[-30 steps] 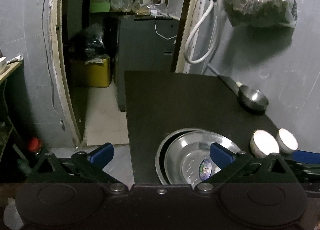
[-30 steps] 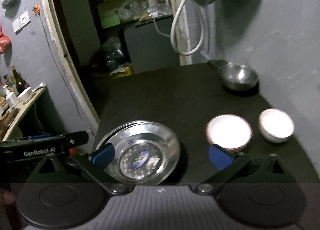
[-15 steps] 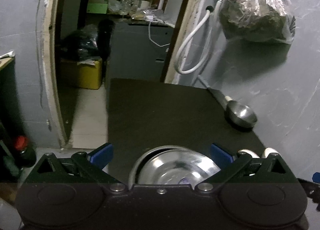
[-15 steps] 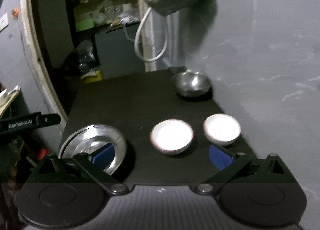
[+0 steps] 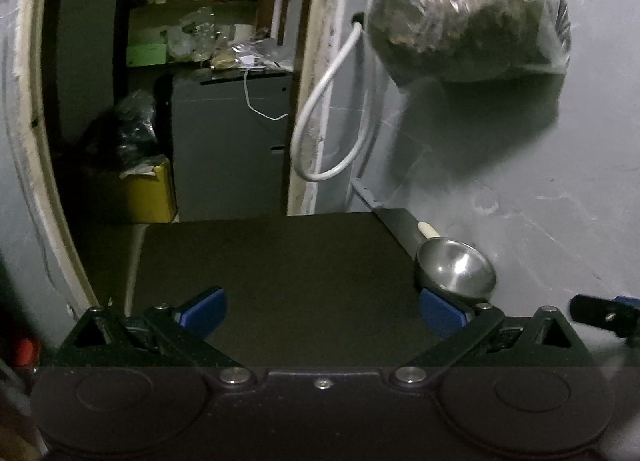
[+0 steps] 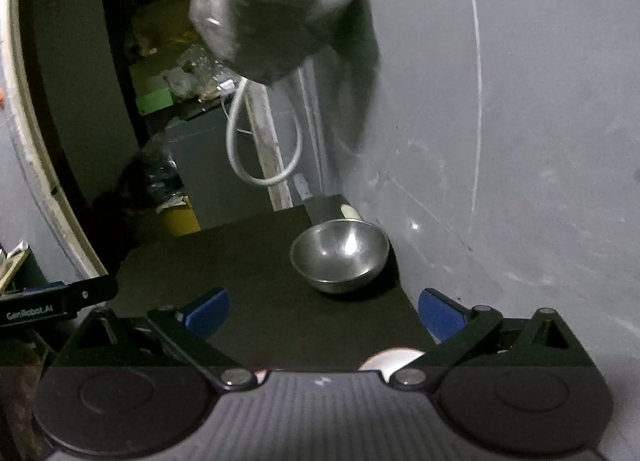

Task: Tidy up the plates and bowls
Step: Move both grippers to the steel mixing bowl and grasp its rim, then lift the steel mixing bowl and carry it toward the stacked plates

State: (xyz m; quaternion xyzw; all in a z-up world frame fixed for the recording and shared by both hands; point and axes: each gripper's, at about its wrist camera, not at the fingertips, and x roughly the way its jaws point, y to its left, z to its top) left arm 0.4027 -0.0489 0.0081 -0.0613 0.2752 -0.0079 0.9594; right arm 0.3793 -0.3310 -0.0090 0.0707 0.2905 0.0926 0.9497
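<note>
A steel bowl (image 6: 340,255) stands at the far right corner of the dark table (image 6: 248,261), against the grey wall; it also shows in the left wrist view (image 5: 456,271). My right gripper (image 6: 322,311) is open and empty, short of that bowl. A white bowl (image 6: 390,359) shows only as a sliver under the right gripper's body. My left gripper (image 5: 320,307) is open and empty over the bare dark table (image 5: 280,269). The steel plates are out of view.
A filled plastic bag (image 5: 460,17) hangs on the wall above the table's right side, with a white hose loop (image 5: 328,133) beside the door frame. Past the table's far edge is a doorway with a grey cabinet (image 5: 228,145) and a yellow bin (image 5: 148,193).
Both grippers have tilted up and moved forward. The steel plates and white bowls have dropped out of view below; the steel bowl is now closer ahead of the right gripper.
</note>
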